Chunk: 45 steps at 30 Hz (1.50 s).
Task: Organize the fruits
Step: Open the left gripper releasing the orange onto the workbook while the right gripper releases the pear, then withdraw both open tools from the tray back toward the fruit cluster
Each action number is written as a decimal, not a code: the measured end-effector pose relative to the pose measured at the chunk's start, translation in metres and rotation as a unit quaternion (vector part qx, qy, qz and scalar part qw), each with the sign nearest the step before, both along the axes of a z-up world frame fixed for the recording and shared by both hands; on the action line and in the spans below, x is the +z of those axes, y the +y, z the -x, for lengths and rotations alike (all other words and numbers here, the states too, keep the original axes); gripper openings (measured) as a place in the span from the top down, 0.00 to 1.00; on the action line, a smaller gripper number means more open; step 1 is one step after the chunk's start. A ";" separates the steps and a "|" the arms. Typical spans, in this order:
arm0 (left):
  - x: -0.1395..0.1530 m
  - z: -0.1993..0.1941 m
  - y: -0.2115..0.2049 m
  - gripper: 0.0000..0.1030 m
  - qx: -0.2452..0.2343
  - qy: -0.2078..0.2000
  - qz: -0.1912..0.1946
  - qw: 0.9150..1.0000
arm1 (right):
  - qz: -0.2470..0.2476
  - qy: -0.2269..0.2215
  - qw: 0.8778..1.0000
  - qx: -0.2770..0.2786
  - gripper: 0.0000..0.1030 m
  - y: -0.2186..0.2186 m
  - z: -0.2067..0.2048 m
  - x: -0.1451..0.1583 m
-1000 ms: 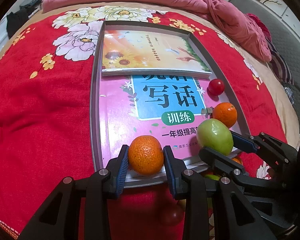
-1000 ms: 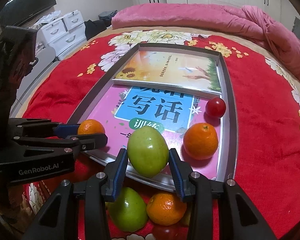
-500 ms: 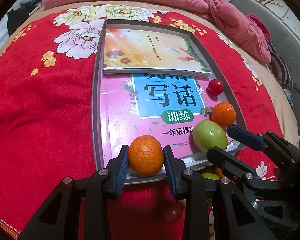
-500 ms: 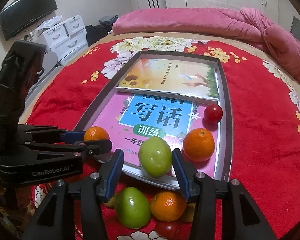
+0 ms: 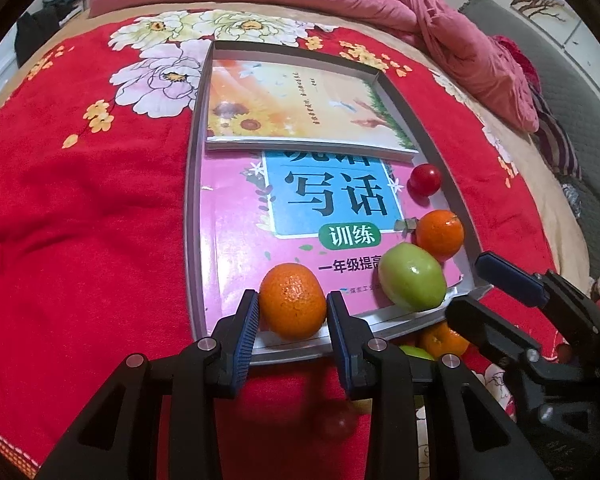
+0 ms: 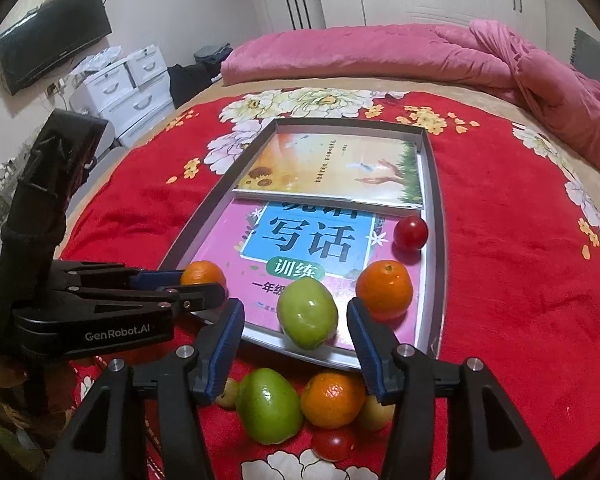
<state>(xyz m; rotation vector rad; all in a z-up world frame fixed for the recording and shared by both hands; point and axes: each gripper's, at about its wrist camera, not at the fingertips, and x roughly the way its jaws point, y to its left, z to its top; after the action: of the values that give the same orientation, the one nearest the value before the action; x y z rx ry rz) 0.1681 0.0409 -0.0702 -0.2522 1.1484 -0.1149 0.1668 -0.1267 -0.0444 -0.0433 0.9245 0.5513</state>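
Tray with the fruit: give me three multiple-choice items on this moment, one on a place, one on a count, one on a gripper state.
1. Where does the green fruit near the right gripper lie?
A. in the tray, on the pink book
B. on the red bedspread
C. on the sunflower book

2. How many oranges are inside the tray?
A. one
B. two
C. four

3. What is the left gripper doing?
A. open, holding nothing
B. shut on an orange
C. shut on a tomato

Answers: 1 A, the fruit sits on the pink cover by the near rim. 2 B, the held orange plus one below the tomato. 3 B, both pads press its sides.
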 end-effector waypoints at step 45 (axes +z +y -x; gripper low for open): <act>0.076 0.035 0.006 0.31 0.005 -0.060 -0.005 0.998 | -0.033 -0.072 0.996 -0.050 0.15 -0.027 0.019 0.062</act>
<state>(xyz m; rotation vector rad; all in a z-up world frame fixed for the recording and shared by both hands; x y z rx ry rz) 0.1329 0.0468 0.0060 -0.2396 1.0276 -0.1140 0.1478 -0.1536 0.0178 0.0228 0.7634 0.4789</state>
